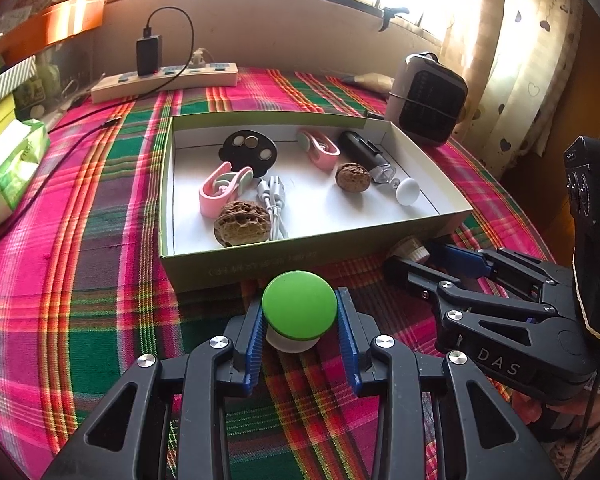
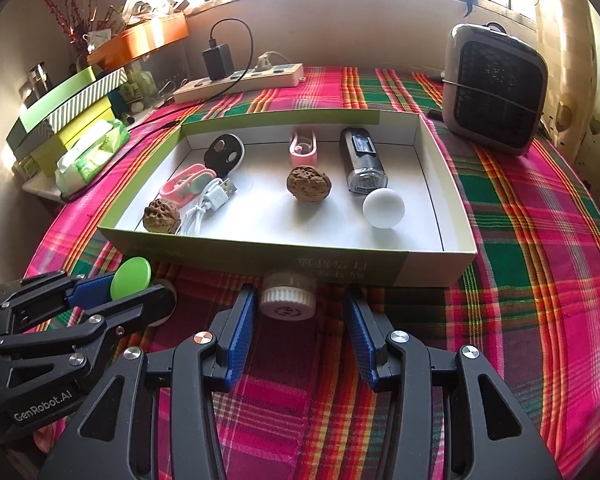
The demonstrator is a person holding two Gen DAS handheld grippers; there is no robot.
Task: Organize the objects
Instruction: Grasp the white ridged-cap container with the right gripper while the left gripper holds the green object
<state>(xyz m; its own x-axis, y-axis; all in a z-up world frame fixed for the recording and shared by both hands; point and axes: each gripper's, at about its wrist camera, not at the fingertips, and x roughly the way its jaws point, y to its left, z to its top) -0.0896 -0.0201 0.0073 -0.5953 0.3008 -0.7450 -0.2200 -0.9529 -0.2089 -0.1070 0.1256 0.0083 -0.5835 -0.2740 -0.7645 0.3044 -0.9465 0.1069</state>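
Left tool (image 1: 300, 316) pinches a green-capped jar (image 1: 299, 304); right tool (image 2: 300, 312) stands spread around a white-capped jar (image 2: 287, 295), both just before the box's (image 2: 340, 268) near wall.

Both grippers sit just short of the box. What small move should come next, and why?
Probably close the right gripper on the white-capped jar: its pads stand apart with a gap beside the jar. The left gripper already clamps the green-topped piece, and the box lies just ahead.
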